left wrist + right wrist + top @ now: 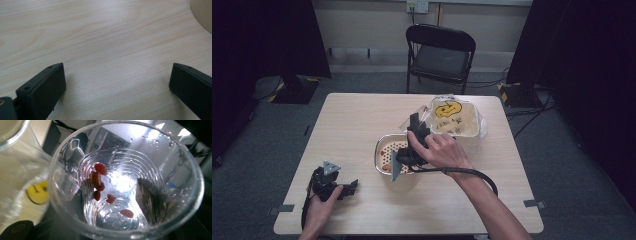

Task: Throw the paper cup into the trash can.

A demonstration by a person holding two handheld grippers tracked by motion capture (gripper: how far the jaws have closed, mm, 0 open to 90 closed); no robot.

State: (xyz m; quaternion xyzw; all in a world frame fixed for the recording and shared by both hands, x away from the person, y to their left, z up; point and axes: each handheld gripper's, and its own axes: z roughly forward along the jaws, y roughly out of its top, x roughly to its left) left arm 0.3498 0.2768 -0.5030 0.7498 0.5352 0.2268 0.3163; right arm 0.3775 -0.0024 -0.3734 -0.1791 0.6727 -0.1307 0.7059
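My right gripper point(414, 125) is shut on a clear plastic cup point(423, 111) and holds it tipped above a metal-rimmed bowl point(379, 150) with red pieces in it. The right gripper view looks into the wet cup point(125, 135), where several red beans point(101, 168) cling to its wall and bottom. Its dark fingers point(151, 200) show through the cup's sides. My left gripper point(349, 189) rests on the table near the front left corner. It stands open point(117, 80) over bare wood with nothing between its jaws.
A pale tub point(469, 131) with a yellow face sticker point(447, 108) and clear wrapping stands behind the bowl; the sticker point(37, 192) shows beside the cup. The bowl's curved side point(203, 15) is ahead of the left gripper. A black folding chair point(439, 55) stands beyond the table point(362, 115).
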